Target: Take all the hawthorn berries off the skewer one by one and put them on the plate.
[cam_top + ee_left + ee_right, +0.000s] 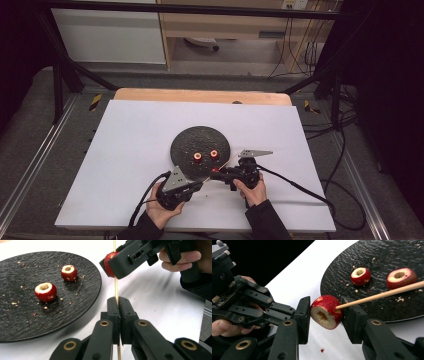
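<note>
A: Nearest us, the left claw (117, 305) is clenched on the skewer (116, 287), which points to twelve o'clock in its view.

B: And the right claw (325, 312) grasps a cored red fruit (325, 311) already threaded on that stick, just off the plate's (186, 137) five o'clock edge.

A: Squeezing harder could split it, or twist the stick loose.

B: Beyond, two more fruits (198, 157) wait on the plate.
</note>
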Motion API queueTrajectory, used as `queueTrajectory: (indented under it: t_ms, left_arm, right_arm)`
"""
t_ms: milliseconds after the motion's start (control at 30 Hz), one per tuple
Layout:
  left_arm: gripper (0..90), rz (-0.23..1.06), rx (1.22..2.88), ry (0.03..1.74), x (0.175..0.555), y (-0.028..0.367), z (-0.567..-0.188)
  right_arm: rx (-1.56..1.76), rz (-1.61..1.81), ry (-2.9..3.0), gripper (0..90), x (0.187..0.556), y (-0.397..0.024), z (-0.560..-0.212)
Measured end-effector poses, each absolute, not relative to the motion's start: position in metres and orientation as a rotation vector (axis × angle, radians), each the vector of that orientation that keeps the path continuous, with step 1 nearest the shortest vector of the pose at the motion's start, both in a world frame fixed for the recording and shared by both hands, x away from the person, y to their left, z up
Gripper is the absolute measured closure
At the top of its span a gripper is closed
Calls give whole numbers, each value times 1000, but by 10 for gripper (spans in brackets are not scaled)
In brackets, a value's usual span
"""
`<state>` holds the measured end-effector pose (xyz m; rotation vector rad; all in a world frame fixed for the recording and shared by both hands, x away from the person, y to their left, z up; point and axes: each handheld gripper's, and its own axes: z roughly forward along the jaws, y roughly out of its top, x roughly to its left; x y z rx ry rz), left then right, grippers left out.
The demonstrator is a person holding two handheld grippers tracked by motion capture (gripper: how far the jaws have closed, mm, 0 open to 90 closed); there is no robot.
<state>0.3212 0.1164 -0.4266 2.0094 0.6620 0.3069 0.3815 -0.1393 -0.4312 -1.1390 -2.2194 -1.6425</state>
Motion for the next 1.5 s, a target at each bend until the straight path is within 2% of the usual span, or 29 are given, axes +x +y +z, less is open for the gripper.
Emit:
queueTrajectory:
  t_ms: [833,1500]
  left_arm:
    - [878,290,2021,634,319,117,-428]
    - [879,288,2023,640,321,122,-428]
  right_arm:
    - [-1279,-1758,-2175,615,391,-183,-420]
    - [-1504,-1861,-2156,616,398,-235,-409]
